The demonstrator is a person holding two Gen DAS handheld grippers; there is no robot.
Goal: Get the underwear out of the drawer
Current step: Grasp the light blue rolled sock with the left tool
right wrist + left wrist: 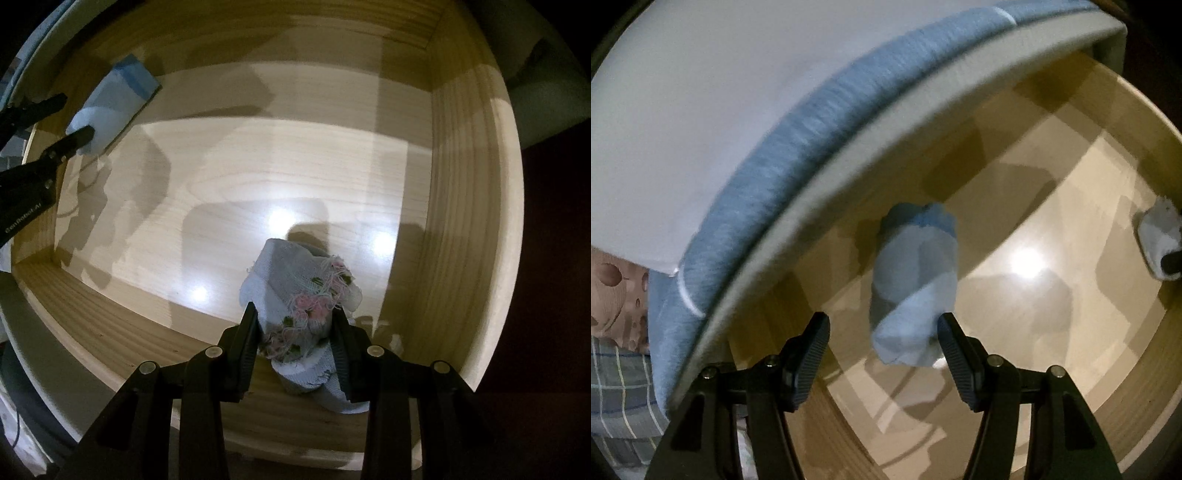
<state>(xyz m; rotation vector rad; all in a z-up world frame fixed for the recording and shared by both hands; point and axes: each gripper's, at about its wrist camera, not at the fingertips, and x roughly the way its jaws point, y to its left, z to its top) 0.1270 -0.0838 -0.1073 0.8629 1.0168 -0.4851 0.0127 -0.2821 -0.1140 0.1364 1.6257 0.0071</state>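
Removal is under way, judged from how things lie: two rolled pieces of underwear are seen inside the drawer (476, 177), and each gripper is at one of them. The grey roll (306, 314), stitched with pink and green thread, is clenched between the pads of the right gripper (295, 350), over the drawer floor near the front wall; whether it is touching the floor cannot be told. A straight lift over that wall is called for next, with the grip kept firm so that the roll does not unwind.

The blue roll (914, 280) lies on the drawer floor near the left wall, under the padded blue edge (783, 155) seen above the drawer. The left gripper (882, 332) is held released, jaws wide. One pad is seen against the near end of the blue roll, while the other pad is well clear, so nothing is held. The left gripper would need to be moved further along the roll, so that the roll lies fully between the pads, before being closed.

The grey roll is seen at the far edge of the left wrist view (1156, 236).
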